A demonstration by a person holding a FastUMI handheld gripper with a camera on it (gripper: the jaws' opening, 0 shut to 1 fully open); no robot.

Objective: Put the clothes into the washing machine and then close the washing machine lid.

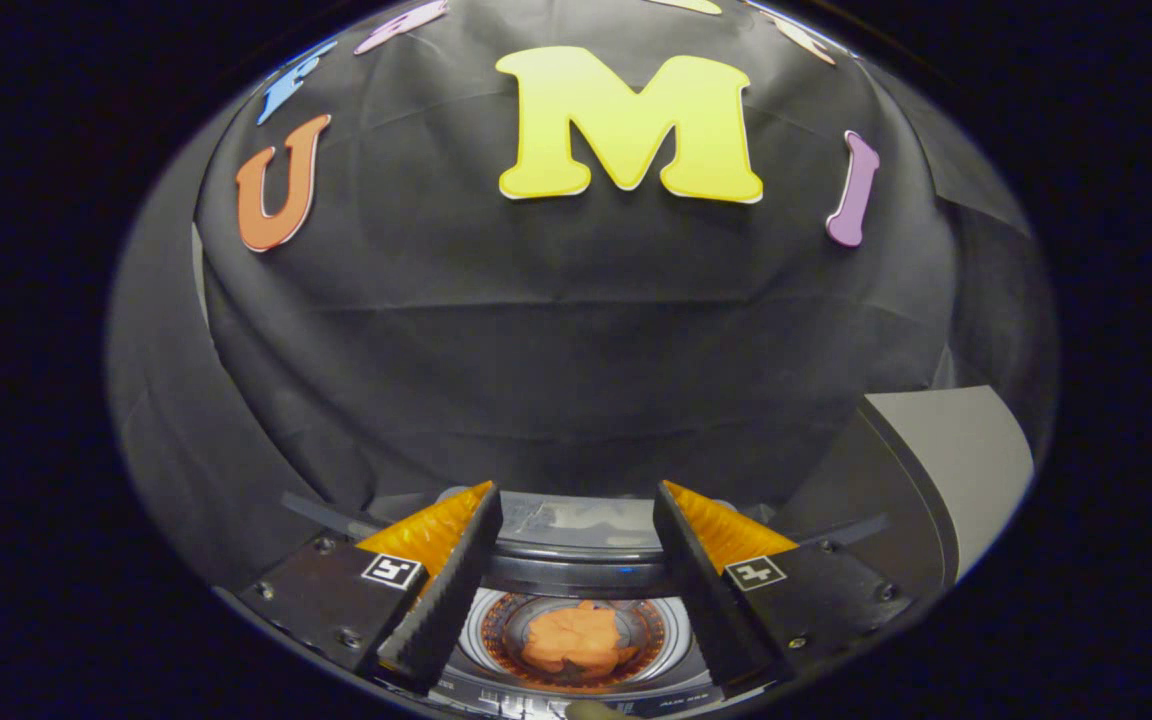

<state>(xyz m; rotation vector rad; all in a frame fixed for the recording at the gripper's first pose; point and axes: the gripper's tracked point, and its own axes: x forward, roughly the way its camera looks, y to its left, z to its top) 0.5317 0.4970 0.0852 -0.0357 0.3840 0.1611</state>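
Gripper point(576, 590) nearest, fingers point(441, 610) spread wide, nothing held, nothing touching the pads. Clear gap between them, looking down into the washer point(576, 575). Clothes point(576, 640) in an orange heap at the bottom of the drum point(651, 632), seen through the gap, well below the fingertips and apart from both. Heap centred, a ring of bare drum floor showing around it, pale drum rim circling that. Darker top edge of the washer's opening just past the drum, running across between the two fingers. Lid point(581, 520) beyond that edge, clear and glossy, raised at the back of the opening, about level with the fingertips. Opening uncovered. Grey panel point(946, 470) off to the right, beyond the right finger, edge slanting upward; cannot tell what it belongs to. Wall point(556, 340) of black cloth behind everything, creased, close behind the lid. Open room above the washer, between the fingertips and the wall.
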